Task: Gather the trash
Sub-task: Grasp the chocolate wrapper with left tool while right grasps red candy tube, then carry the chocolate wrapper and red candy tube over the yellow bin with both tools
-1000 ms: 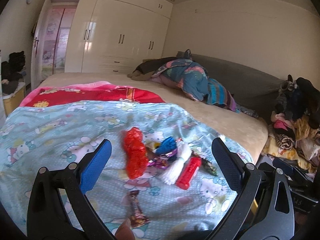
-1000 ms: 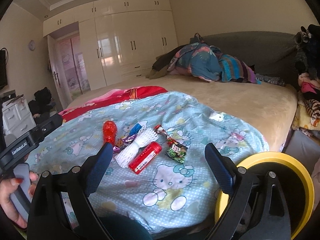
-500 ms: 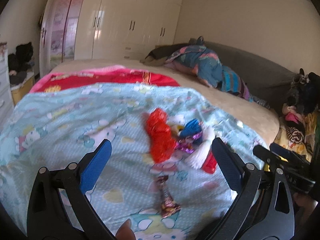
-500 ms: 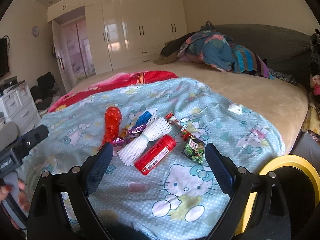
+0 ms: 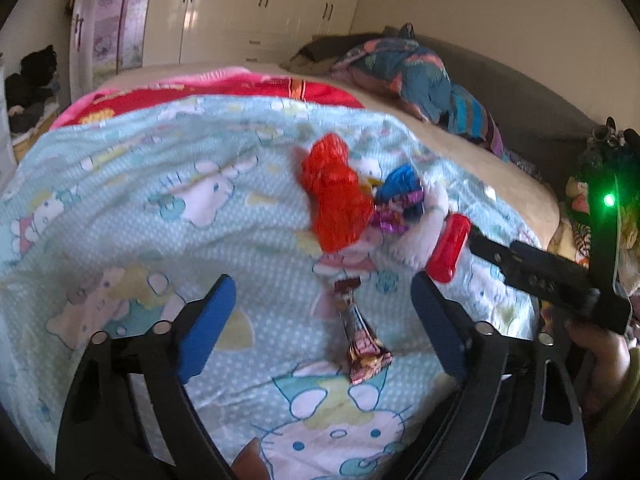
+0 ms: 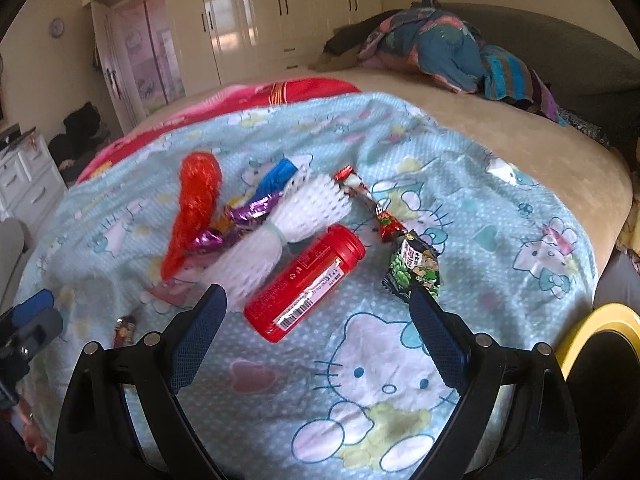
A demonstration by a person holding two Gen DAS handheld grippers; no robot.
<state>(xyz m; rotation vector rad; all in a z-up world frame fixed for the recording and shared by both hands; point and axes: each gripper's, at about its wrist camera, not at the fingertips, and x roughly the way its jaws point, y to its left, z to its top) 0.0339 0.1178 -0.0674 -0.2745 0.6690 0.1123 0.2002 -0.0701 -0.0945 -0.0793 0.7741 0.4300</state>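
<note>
Trash lies on a light-blue cartoon blanket (image 6: 500,184): a red crinkled wrapper (image 6: 194,208), a blue wrapper (image 6: 276,178), a purple foil wrapper (image 6: 244,220), white foam netting (image 6: 280,232), a red tube (image 6: 306,282), a green snack packet (image 6: 416,268) and a thin candy wrapper (image 6: 370,204). My right gripper (image 6: 318,336) is open just before the red tube. My left gripper (image 5: 322,320) is open around a brown candy wrapper (image 5: 362,344). The red wrapper (image 5: 334,194) and the red tube (image 5: 448,248) lie beyond it.
A yellow-rimmed bin (image 6: 600,340) stands at the bed's right edge. A red blanket (image 6: 256,96) and a bundle of bedding (image 6: 440,52) lie further back. White wardrobes (image 6: 260,20) line the far wall. Clothes are piled at the right (image 5: 600,184).
Both grippers have moved forward and down toward the trash. The left now straddles the brown candy wrapper; the right has closed in on the red tube. Both stay open.
</note>
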